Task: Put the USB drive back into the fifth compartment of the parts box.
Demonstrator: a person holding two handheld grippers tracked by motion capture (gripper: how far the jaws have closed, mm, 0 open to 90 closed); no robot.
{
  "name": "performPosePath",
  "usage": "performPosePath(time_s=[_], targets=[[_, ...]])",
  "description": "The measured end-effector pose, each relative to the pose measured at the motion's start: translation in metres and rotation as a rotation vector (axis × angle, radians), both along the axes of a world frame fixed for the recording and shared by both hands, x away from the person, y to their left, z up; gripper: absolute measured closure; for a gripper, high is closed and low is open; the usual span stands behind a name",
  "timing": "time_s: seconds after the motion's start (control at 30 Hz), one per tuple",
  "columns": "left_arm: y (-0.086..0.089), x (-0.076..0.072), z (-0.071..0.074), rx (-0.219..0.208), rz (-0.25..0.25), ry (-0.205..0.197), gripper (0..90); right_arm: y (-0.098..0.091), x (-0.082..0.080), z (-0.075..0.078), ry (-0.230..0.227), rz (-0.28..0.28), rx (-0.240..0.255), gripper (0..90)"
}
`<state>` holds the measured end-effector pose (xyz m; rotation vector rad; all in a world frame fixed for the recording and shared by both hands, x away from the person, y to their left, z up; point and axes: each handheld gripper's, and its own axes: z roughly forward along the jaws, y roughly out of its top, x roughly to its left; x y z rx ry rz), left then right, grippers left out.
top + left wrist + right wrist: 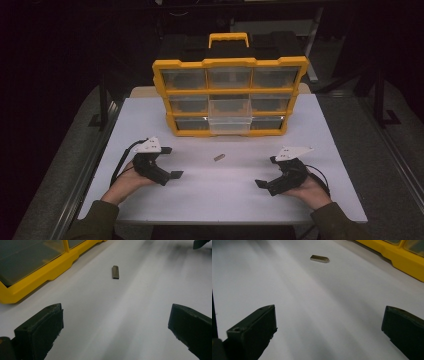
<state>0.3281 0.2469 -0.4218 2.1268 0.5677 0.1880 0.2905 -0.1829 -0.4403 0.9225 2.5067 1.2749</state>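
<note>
In the high view, the left gripper (170, 162) and the right gripper (266, 172) are held low over the white table (165, 200), each in a hand that comes in from the near edge, and their jaws are turned inward toward one another. A small metal piece (219, 157) is seen lying flat on the table between the two grippers and a little beyond them — apart from both, touched by neither. Farther beyond it, a yellow organiser (230, 95) with clear drawers is stood upright on the table, and its middle drawers are seen pulled out a little. In the left gripper view, the left gripper (116, 322) is shown with its jaws spread wide and nothing between them; the metal piece (115, 272) is found ahead of the gap, well beyond the jaw tips, with the organiser's yellow frame (50, 270) off to the upper left. In the right gripper view, the right gripper (329, 323) is likewise held wide and empty — the metal piece (319, 258) is seen ahead of the jaws and slightly toward the left one, and the organiser's frame (404, 260) is at the upper right.
</note>
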Motion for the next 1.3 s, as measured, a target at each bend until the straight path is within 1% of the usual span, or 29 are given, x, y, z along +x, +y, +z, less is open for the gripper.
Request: performPosePath(time_s=[0.4, 0.47, 0.7, 1.0, 1.3], targets=[[-0.007, 0.004, 0.001, -0.003, -0.021, 0.015, 0.0, 0.000, 0.000, 0.000, 0.002, 0.004, 0.001, 0.0], [-0.009, 0.004, 0.001, 0.003, -0.026, 0.007, 0.0, 0.001, 0.000, 0.000, 0.000, 0.007, 0.001, 0.0], [-0.012, 0.005, 0.001, -0.001, -0.029, 0.002, 0.0, 0.001, 0.000, 0.001, -0.002, 0.008, 0.002, 0.0], [-0.018, 0.008, 0.001, -0.018, -0.039, 0.008, 0.0, 0.001, 0.000, 0.001, -0.001, 0.007, 0.004, 0.0], [-0.018, 0.010, 0.003, -0.033, -0.033, 0.008, 0.0, 0.002, 0.000, 0.001, 0.000, 0.008, 0.005, 0.0]])
